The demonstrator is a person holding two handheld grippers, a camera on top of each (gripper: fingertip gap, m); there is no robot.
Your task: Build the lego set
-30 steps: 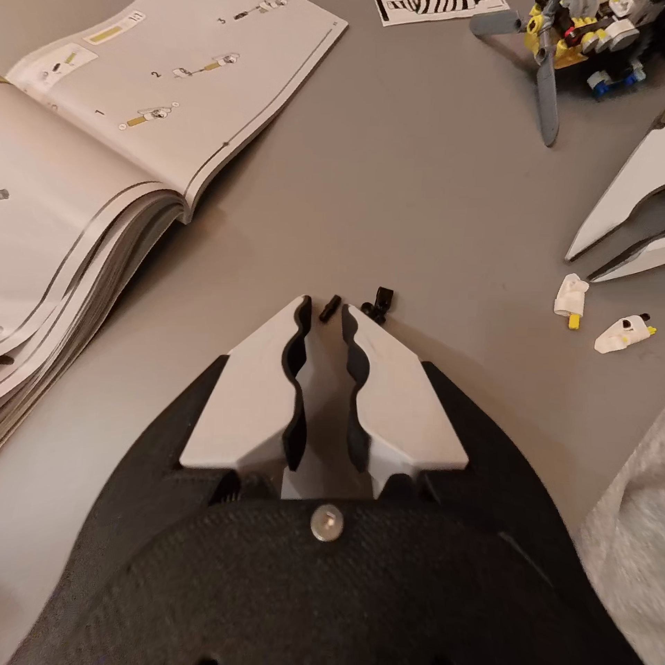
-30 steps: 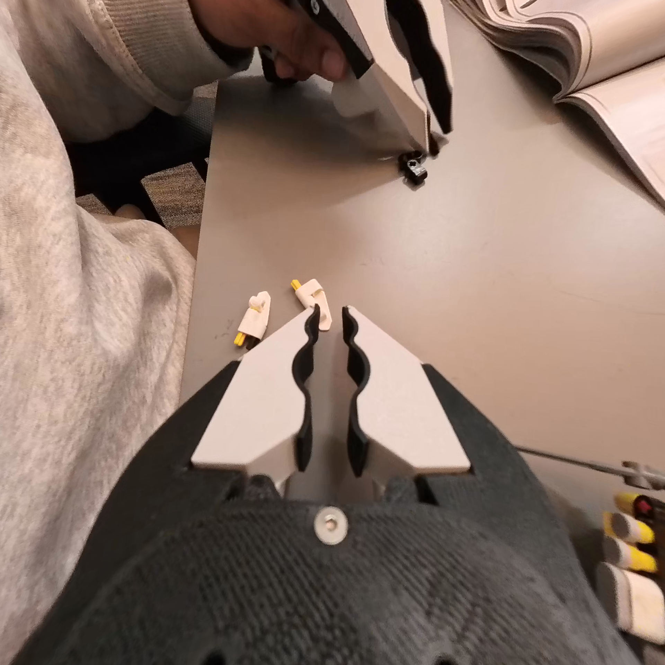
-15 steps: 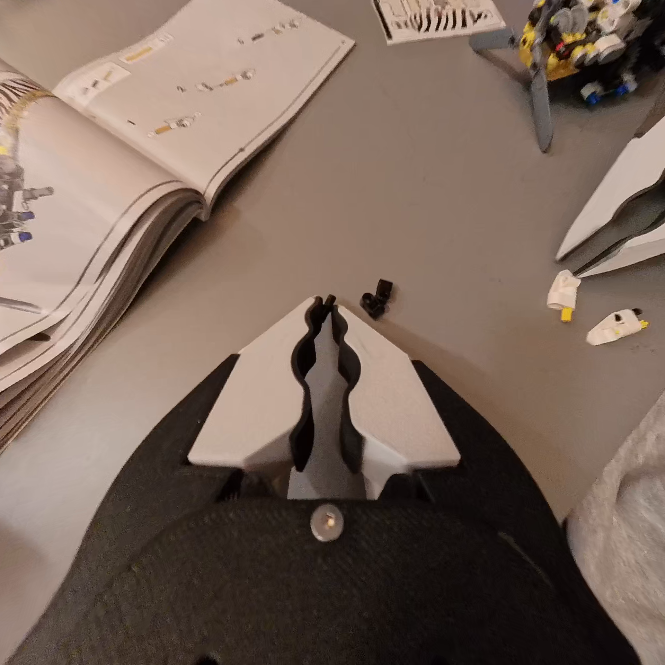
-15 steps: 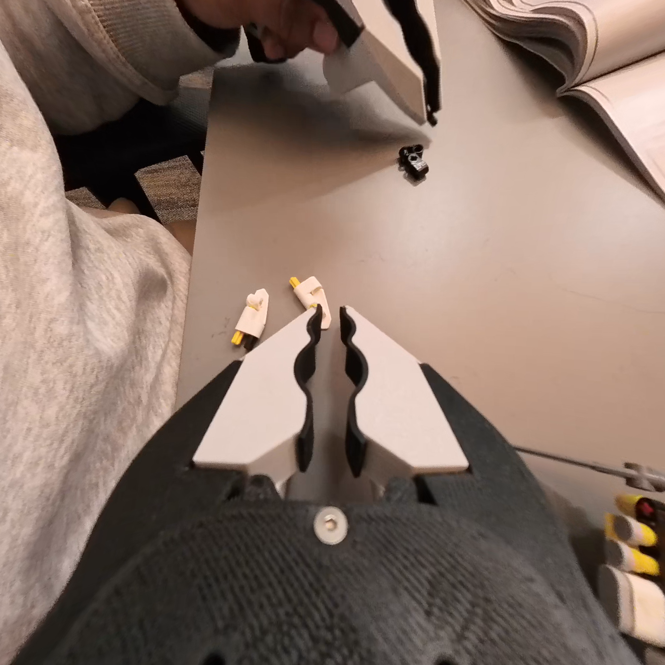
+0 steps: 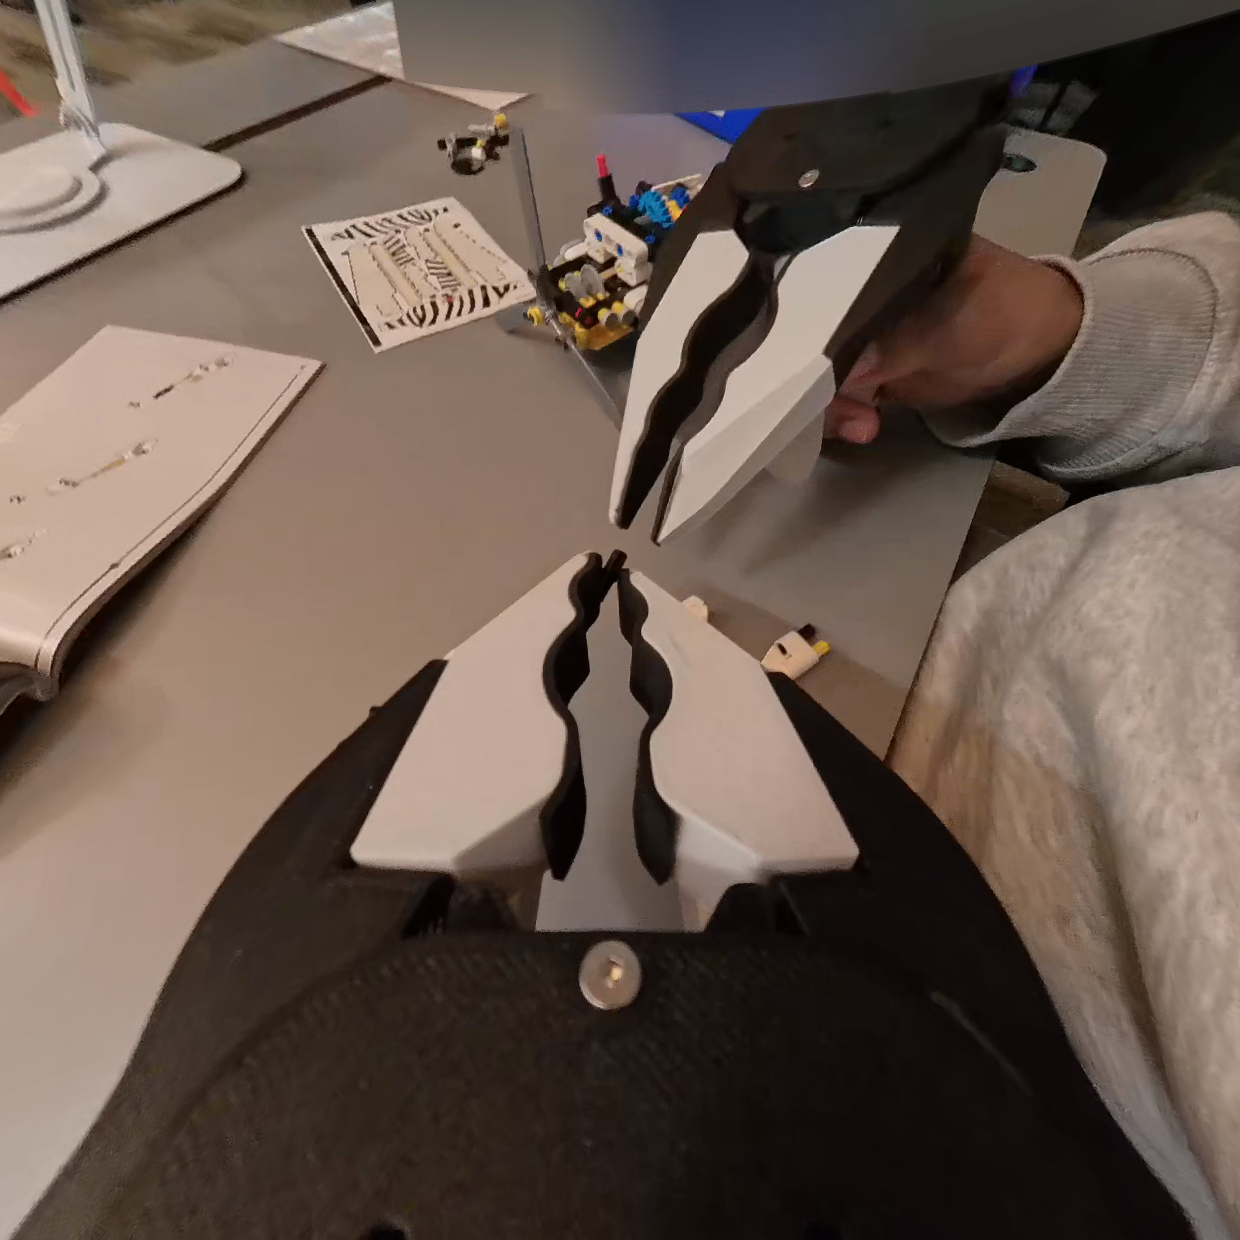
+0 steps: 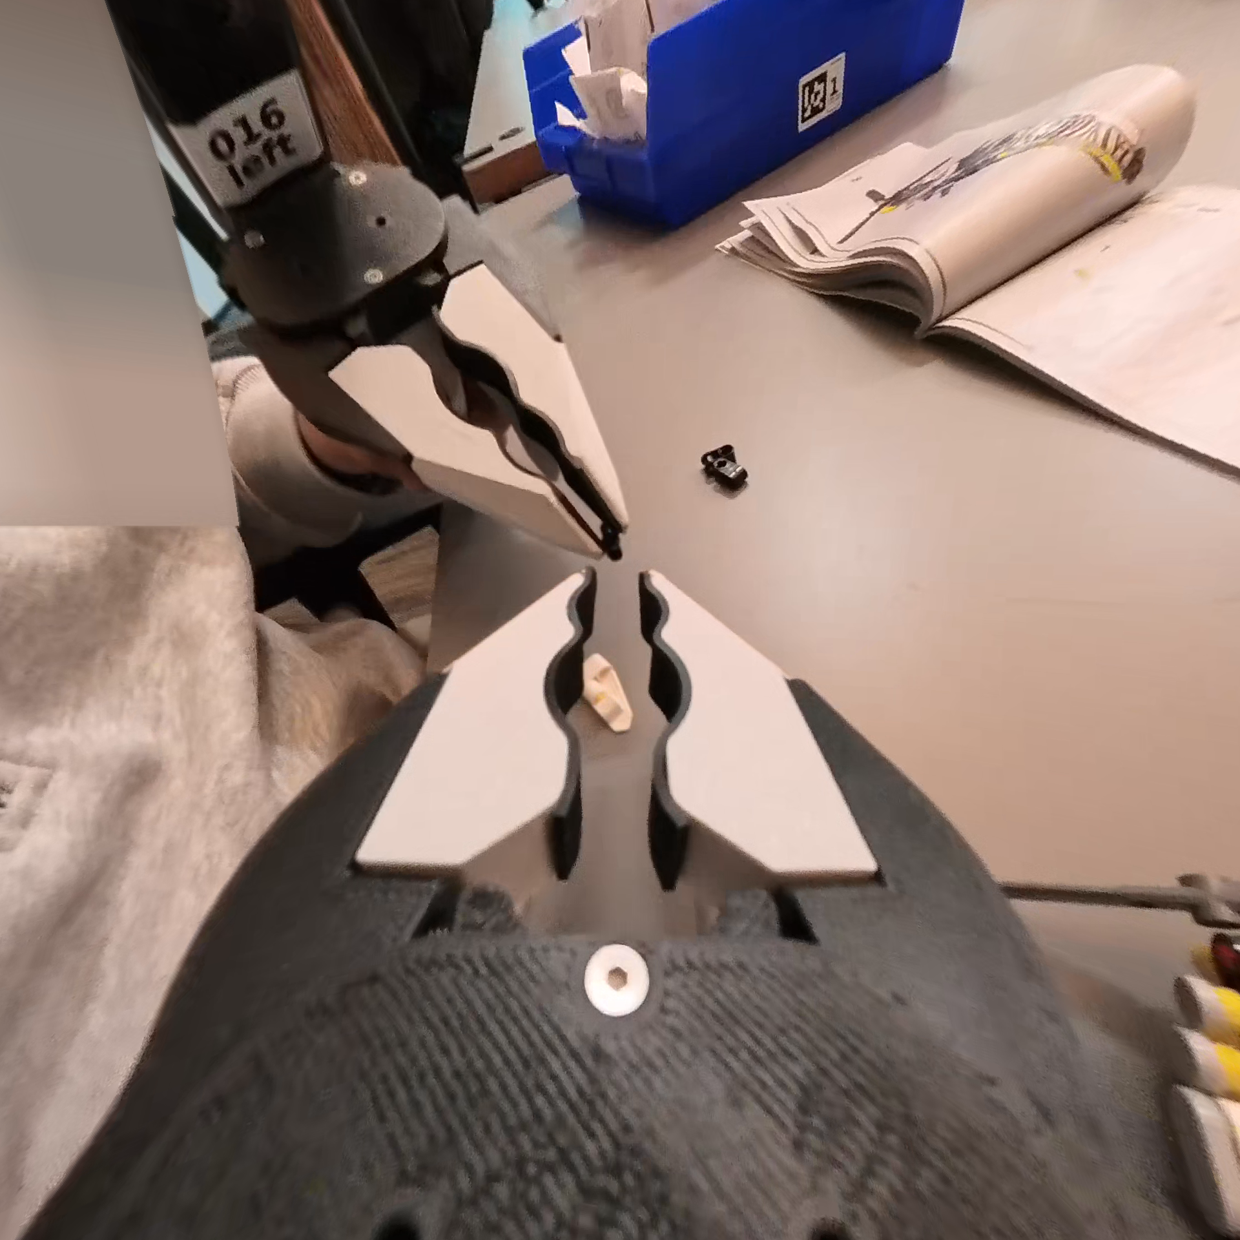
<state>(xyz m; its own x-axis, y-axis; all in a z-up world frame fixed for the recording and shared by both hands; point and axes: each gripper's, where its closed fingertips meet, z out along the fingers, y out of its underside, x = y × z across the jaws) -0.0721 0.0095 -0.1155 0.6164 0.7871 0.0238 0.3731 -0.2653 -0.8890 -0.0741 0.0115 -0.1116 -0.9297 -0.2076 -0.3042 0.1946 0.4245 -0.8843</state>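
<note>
The left hand-held gripper [image 5: 607, 570] is squeezed tight on a tiny black plastic pin [image 5: 614, 558], holding it up above the grey desk [image 5: 402, 470]. The right hand-held gripper [image 6: 616, 580] is a little bit open and holds nothing. The two tips are near each other, not touching. It looks like a hand-over: next, the right one must close gently on the pin's free end.

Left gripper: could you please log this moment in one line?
left gripper: shut on black pin | right gripper: open, empty | tips facing, apart
</note>
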